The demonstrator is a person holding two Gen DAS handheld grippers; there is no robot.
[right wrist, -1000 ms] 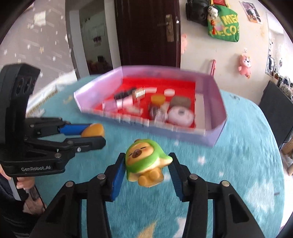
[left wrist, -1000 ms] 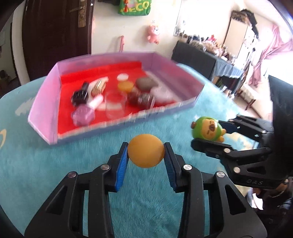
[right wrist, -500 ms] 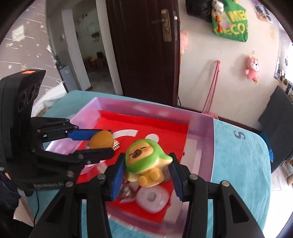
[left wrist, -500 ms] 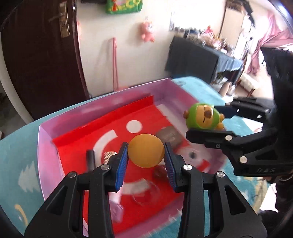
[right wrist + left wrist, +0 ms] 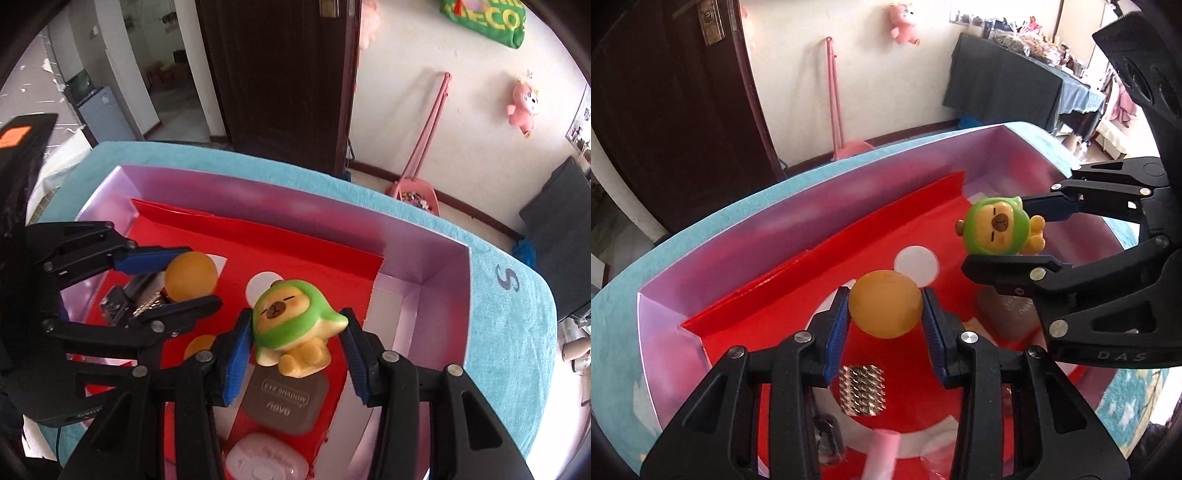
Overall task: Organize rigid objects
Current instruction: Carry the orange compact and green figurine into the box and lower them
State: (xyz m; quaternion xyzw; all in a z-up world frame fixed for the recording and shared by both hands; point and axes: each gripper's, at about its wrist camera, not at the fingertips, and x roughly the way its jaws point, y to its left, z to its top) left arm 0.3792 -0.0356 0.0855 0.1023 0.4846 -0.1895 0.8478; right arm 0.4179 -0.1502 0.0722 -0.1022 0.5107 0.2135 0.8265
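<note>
Above a lilac-walled tray [image 5: 783, 206] with a red liner, set on a surface draped in turquoise cloth [image 5: 509, 332]: two handheld grippers, each carrying one item. Left gripper [image 5: 885, 314], jaws closed on a single round orange ball [image 5: 885, 308], held over the liner's middle, clear of the floor. Right gripper [image 5: 299, 334], jaws clamped on one green-hooded bear figure [image 5: 291, 325], hanging over the tray's right half. Figure upright in the right wrist view, long axis roughly vertical, face turned up toward the camera, feet toward the wrist; in the left wrist view the same figure [image 5: 997, 232] seen side-on between the right gripper's jaws, face toward the left gripper. Visible only from the left wrist: one gold textured rectangular piece [image 5: 862, 390] on the liner below the ball, and one pale pink tube [image 5: 881, 456] at the frame's lower edge. Visible clearly only from the right wrist: one grey eyeshadow compact [image 5: 286, 400] directly beneath the figure, one pink-and-white case [image 5: 266, 459] nearer the camera, one small orange disc [image 5: 197, 345] partly hidden behind the jaws, and one dark object [image 5: 118, 301] at the tray's left, too obscured to identify. One white circle [image 5: 916, 264] printed on the liner, seen in both views.
</note>
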